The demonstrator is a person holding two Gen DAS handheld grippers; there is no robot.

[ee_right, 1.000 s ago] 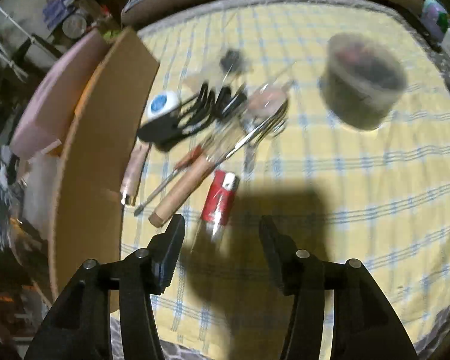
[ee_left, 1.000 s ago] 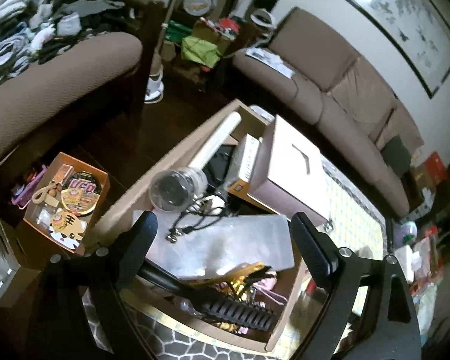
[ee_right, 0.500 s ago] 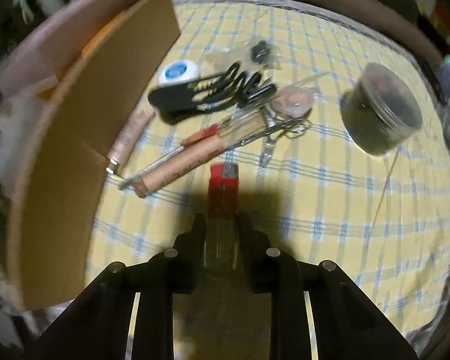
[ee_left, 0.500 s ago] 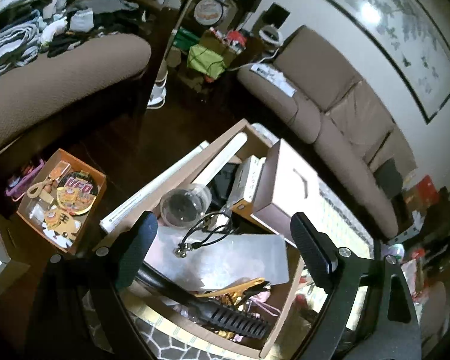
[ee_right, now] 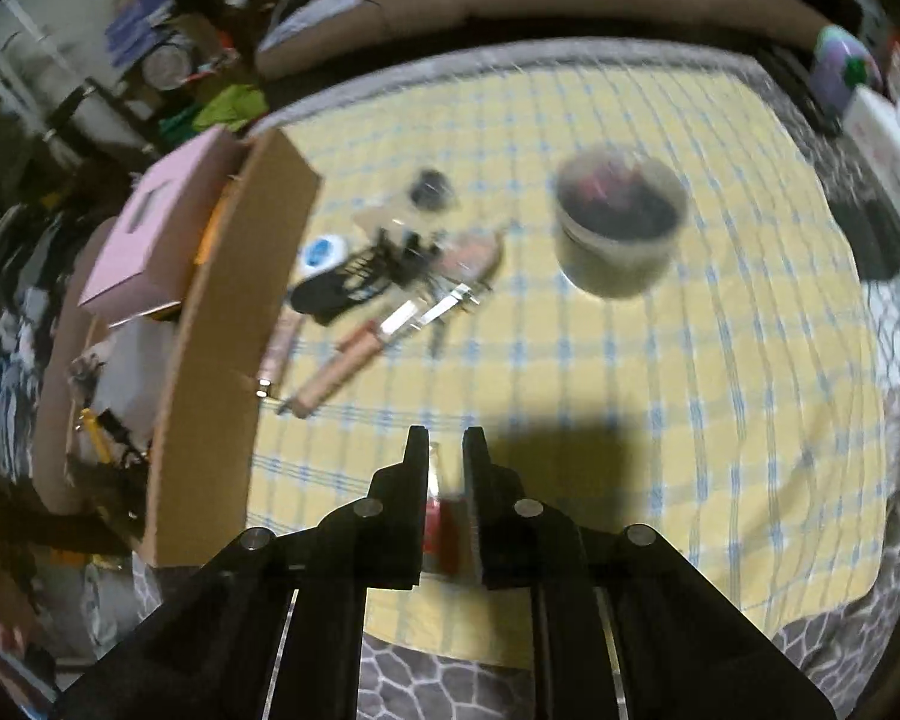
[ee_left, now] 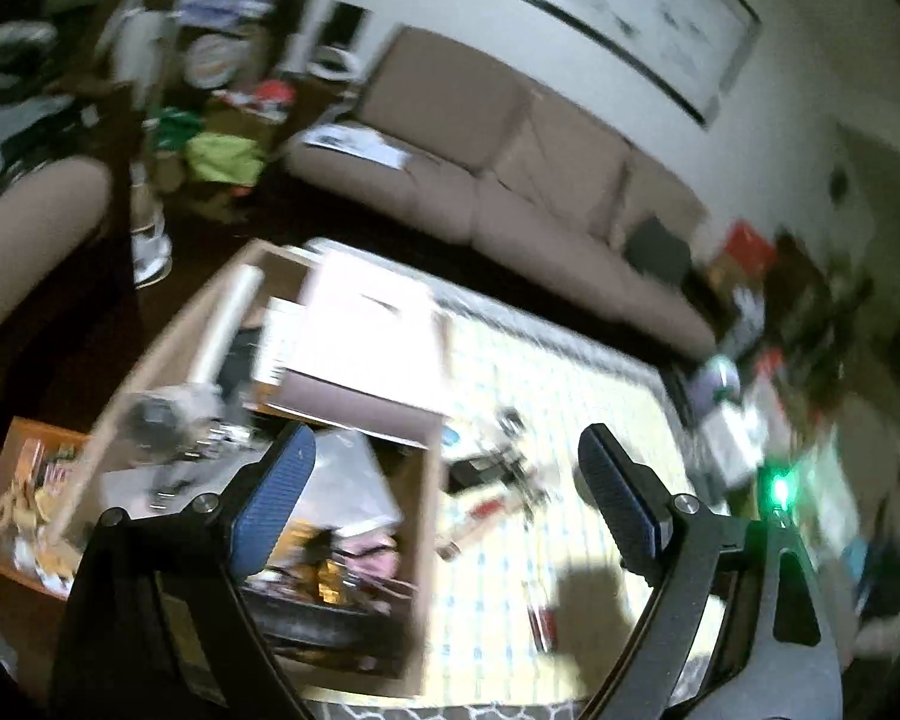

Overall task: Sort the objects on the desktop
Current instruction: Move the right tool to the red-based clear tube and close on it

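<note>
My right gripper (ee_right: 445,450) is shut on a red lighter (ee_right: 437,525) and holds it above the yellow checked tablecloth (ee_right: 720,396). Beyond it lies a pile of small items: a wooden-handled tool (ee_right: 342,375), a black hair clip (ee_right: 360,282), a white-and-blue round item (ee_right: 324,252) and a pink tube (ee_right: 279,348). A clear round tub (ee_right: 621,234) stands to the right. My left gripper (ee_left: 447,486) is open and empty above the cardboard box (ee_left: 426,516) and the table; this view is blurred.
The open cardboard box (ee_right: 222,324) at the table's left holds a pink box (ee_right: 156,240) and clutter. A brown sofa (ee_left: 510,180) runs behind the table. White boxes (ee_right: 888,150) stand at the far right edge. An orange box (ee_left: 24,480) sits on the floor at left.
My right gripper closed on the red lighter and lifted it off the cloth. My left gripper swung to the right, from over the box toward the table.
</note>
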